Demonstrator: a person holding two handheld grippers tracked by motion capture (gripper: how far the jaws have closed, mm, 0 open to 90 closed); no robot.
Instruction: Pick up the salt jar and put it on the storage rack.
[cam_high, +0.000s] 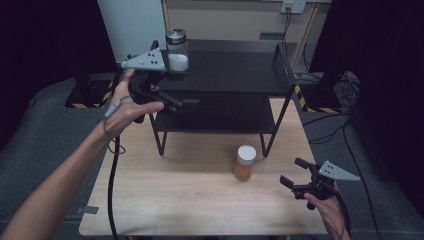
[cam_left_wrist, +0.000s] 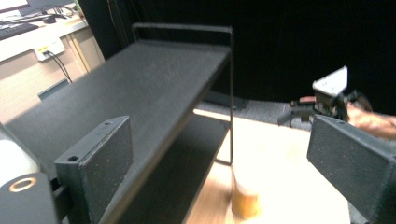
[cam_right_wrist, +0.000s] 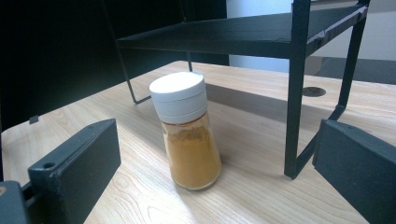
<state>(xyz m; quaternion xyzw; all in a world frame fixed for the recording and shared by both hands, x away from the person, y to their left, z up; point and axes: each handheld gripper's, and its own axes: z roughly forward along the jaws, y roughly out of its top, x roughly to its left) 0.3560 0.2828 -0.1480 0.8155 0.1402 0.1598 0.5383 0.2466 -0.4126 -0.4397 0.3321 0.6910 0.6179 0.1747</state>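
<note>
A jar of orange spice (cam_high: 244, 163) with a plain white cap stands on the wooden counter (cam_high: 190, 200), near the black two-tier shelf (cam_high: 235, 75); no label or writing reads on it; the right gripper (cam_high: 299, 176), jaws wide apart and empty, sits just right of it; the left gripper (cam_high: 170, 97), jaws likewise spread and empty, hovers at the shelf's left end beside a steel-capped jar of white powder (cam_high: 177, 50) on the top tier.
</note>
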